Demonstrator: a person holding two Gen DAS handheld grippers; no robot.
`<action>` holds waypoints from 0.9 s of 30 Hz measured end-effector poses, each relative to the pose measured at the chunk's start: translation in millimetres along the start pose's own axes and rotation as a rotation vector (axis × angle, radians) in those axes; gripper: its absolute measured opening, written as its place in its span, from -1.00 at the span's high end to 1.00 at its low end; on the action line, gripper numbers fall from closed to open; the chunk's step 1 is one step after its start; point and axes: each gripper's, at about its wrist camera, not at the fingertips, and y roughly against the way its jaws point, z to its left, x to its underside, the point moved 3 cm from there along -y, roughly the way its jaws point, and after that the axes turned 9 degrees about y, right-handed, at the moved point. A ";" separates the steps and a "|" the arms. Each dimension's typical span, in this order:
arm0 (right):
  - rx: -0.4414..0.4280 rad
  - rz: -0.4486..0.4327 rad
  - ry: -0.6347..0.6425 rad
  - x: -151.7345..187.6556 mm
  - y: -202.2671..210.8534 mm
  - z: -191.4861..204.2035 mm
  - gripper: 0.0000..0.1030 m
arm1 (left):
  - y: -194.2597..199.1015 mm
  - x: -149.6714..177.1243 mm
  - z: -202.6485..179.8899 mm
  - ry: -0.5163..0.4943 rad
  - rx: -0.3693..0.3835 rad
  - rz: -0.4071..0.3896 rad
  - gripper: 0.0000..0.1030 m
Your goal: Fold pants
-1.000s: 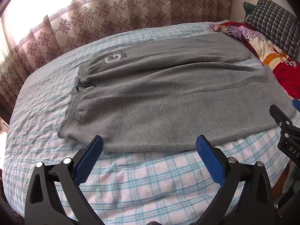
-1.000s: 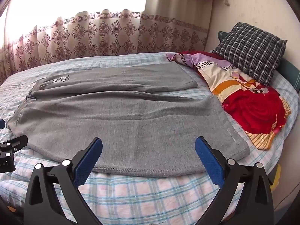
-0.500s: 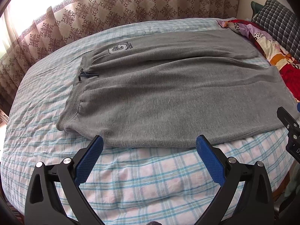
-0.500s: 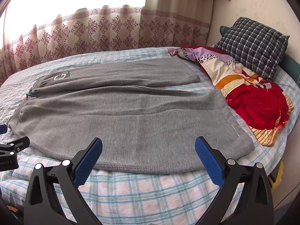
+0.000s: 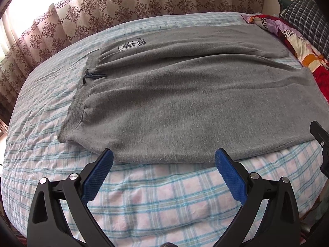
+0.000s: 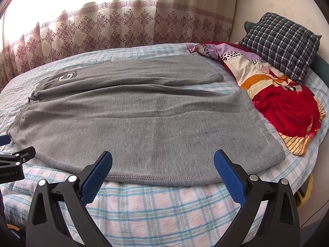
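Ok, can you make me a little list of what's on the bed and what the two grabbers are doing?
pants: grey pants spread flat, not folded yet
waistband: at the left, dark drawstring
bed: checked sheet
beside the pants: flowery blanket and checked pillow, to the right
left gripper: open, at the near hem, holding nothing
right gripper: open, at the near hem, holding nothing

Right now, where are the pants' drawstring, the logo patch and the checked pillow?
drawstring [image 5: 93, 75], left wrist view, on the dark knot at the waistband.
logo patch [image 5: 129, 46], left wrist view, on the stitched emblem.
checked pillow [image 6: 281, 44], right wrist view, on its middle.
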 end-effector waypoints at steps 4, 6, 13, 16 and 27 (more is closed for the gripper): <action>-0.031 0.023 0.000 -2.5 -7.3 -0.1 -0.91 | -12.6 -5.6 -4.7 -0.018 0.003 0.018 -0.95; -0.055 0.038 0.013 -5.1 -12.3 2.8 -0.91 | -19.2 -7.4 -9.0 -0.036 0.006 0.030 -0.95; -0.131 0.133 0.069 -10.0 -48.5 20.2 -0.91 | -41.0 -8.5 -21.2 -0.069 0.013 0.073 -0.95; -0.130 0.222 0.070 -4.1 -66.7 18.0 -0.91 | -48.1 -6.2 -22.3 -0.073 0.020 0.101 -0.95; -0.135 0.308 0.098 24.8 -67.0 21.2 -0.91 | -60.9 16.3 -16.9 -0.045 0.076 0.166 -0.95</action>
